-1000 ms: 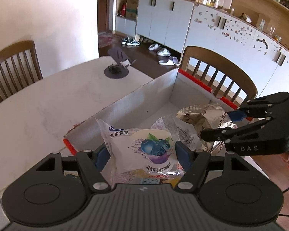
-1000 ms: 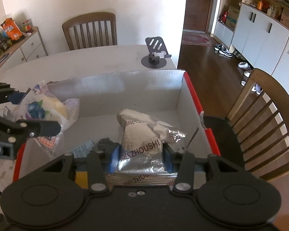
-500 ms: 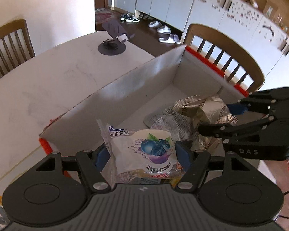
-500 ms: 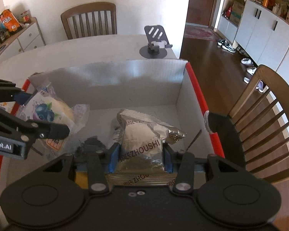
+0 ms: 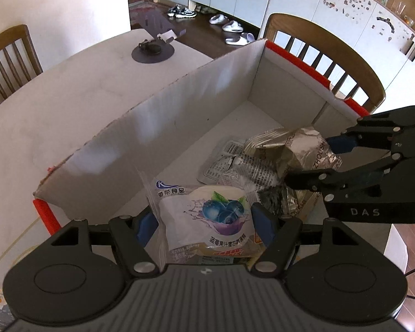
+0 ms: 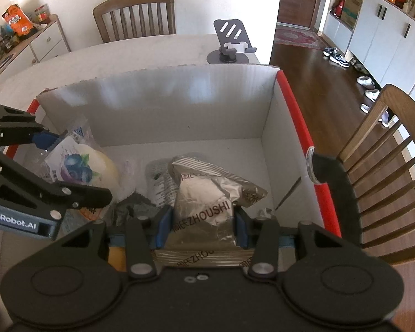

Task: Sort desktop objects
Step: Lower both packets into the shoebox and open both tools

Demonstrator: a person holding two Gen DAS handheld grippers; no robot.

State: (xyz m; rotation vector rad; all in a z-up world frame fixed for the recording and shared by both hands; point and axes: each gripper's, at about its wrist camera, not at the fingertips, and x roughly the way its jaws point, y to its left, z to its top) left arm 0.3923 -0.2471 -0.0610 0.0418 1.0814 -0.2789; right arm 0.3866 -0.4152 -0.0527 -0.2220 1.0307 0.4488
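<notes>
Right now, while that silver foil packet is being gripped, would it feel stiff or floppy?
Probably floppy: the silver foil packet is creased and buckles between the right gripper pads. Likely light, since a pinch at one end carries it. The shiny foil may slip.

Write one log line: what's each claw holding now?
left gripper: shut on blueberry bun packet | right gripper: shut on silver foil pouch | both over white cardboard box
</notes>
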